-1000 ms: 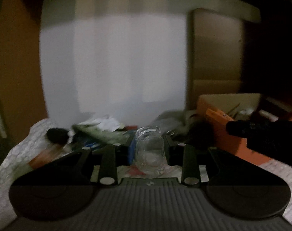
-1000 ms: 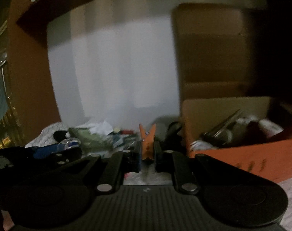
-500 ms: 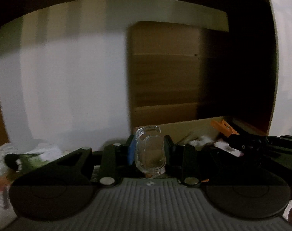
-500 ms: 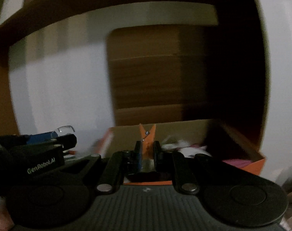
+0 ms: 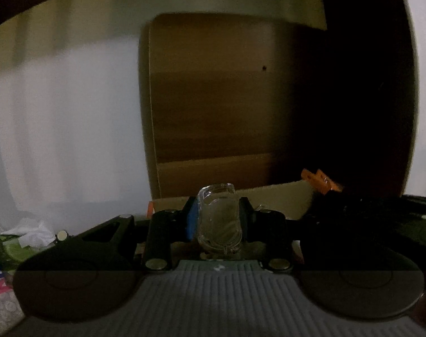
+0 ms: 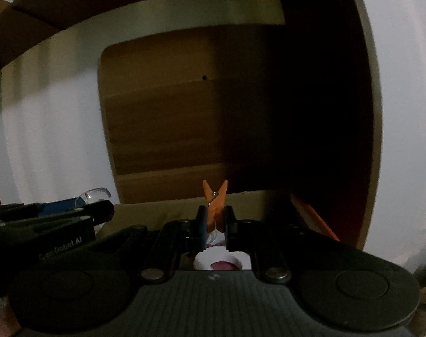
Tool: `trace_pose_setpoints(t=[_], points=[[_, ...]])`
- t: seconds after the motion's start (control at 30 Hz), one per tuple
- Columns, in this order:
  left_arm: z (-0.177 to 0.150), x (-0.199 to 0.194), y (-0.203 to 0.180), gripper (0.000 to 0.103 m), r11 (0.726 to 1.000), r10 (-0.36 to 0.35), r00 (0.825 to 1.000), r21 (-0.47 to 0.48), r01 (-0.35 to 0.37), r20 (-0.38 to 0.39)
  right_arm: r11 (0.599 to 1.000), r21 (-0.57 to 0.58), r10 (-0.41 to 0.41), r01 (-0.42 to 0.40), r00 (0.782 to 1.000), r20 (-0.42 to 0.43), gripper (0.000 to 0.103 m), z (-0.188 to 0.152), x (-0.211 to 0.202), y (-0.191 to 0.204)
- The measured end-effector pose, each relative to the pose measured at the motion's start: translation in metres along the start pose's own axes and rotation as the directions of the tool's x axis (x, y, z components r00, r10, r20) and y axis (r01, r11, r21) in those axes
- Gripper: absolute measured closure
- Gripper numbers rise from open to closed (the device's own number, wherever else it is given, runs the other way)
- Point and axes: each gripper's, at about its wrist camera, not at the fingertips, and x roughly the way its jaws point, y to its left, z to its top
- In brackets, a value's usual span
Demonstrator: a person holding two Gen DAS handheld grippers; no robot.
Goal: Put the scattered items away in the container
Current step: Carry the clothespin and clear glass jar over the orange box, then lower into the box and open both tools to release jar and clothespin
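1. Left claw (image 5: 218,219) is clamping a clear plastic cap-like piece (image 5: 219,219) between its fingers, while the right claw (image 6: 215,219) is pinching an orange clothespin (image 6: 215,205) that is standing upright with its split end at 12 o'clock.
2. Both claws have been swinging away from the clutter over the last second and are now hovering at the cardboard box (image 5: 283,196); in the left wrist view its pale inner wall is sitting just behind the clear piece, and the clothespin is showing at 2 o'clock.
3. Seen from the right wrist, the left claw is lying at 9 o'clock, just beside, and the box wall (image 6: 162,210) is stretching across behind the clothespin, with a white roll (image 6: 221,261) showing below the fingers, apparently inside.
4. That shift is suggesting the carry is nearly finished: both items are looking ready to be let go into the box, though neither has been released yet.
5. Remaining clutter (image 5: 30,236) is lying at 8 o'clock on a pale patterned cover, so more trips are likely needed.
6. Behind the box, a brown wooden panel (image 5: 213,98) is standing against a white wall in dim light.
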Motion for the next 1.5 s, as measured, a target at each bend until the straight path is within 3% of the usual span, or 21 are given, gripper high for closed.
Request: trace_pose_setpoints(t=[0.23,0.73,1.4,1.5], points=[[-0.008,0.025,-0.001,0.072,0.999,0.036,0.997,0.013,-0.035,-0.072,0.999,0.034,0.023,-0.023,1.0,-0.02,0.093,-0.009,0.024,-0.01],[-0.013,0.03,-0.012,0.072,0.999,0.018,0.998,0.048,-0.015,-0.066,0.998,0.04,0.04,-0.039,0.999,-0.03,0.093,-0.017,0.03,-0.015],[-0.015,0.038,-0.011,0.072,0.998,0.043,0.996,0.041,-0.04,-0.081,0.997,0.061,0.044,-0.041,0.998,-0.054,0.093,-0.026,0.038,-0.019],[-0.014,0.037,-0.01,0.065,0.998,0.042,0.997,0.042,-0.039,-0.071,0.997,0.064,0.041,-0.037,0.998,-0.052,0.093,-0.026,0.039,-0.019]])
